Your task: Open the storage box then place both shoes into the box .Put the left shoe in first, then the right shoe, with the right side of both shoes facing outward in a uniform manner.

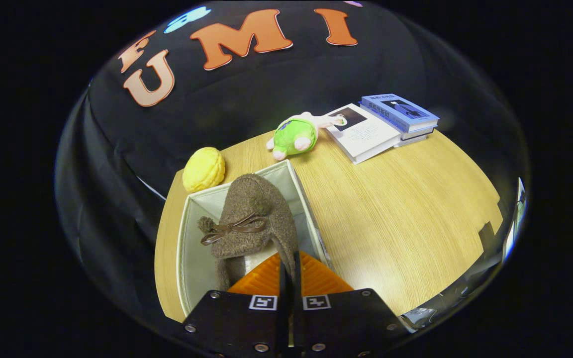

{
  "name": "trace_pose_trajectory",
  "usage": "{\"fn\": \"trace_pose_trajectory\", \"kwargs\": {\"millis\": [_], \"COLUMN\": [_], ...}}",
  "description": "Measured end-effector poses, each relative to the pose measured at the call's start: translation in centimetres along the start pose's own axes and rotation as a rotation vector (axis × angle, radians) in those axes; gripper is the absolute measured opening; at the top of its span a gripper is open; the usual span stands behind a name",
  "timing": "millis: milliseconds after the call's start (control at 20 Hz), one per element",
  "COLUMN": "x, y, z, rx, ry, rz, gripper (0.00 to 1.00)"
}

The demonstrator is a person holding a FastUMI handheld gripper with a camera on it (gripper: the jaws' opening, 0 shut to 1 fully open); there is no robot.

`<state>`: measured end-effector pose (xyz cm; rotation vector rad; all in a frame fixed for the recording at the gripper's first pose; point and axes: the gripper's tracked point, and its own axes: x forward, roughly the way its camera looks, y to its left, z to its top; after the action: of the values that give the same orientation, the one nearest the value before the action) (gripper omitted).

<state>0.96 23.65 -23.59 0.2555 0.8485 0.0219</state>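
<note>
A brown fuzzy shoe (251, 214) with a small brown bow hangs just ahead of my gripper (289, 263), toe pointing away. Both fingers are pressed together on the thin edge of the shoe's opening. The shoe is held over the open pale fabric storage box (187, 243), inside its walls; I cannot tell whether its sole touches the box's floor. The box stands on the wooden table (396, 214), at its left end. The near part of the box is hidden behind my gripper's body.
A yellow bun-shaped toy (204, 169) lies just beyond the box's far corner. A green and pink plush toy (296, 135) sits further back. An open white book (363, 132) and a blue book stack (400, 114) lie at the table's far right.
</note>
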Motion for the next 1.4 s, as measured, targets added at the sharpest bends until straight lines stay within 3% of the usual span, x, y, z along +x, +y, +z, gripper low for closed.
{"fn": "trace_pose_trajectory", "kwargs": {"millis": [150,400,500,1050,1400], "x": [-1.0,-3.1,-4.0,-14.8,-19.9], "y": [1.2,0.2,-0.5,-8.1,-15.3], "z": [1.1,4.3,6.1,20.3,24.8], "rx": [0.018,-0.030,-0.050,-0.129,-0.107], "ry": [-0.023,-0.097,-0.131,-0.468,-0.599], "rz": [0.045,0.028,0.018,-0.020,-0.042], "gripper": [0.27,0.88,0.99,0.99,0.98]}}
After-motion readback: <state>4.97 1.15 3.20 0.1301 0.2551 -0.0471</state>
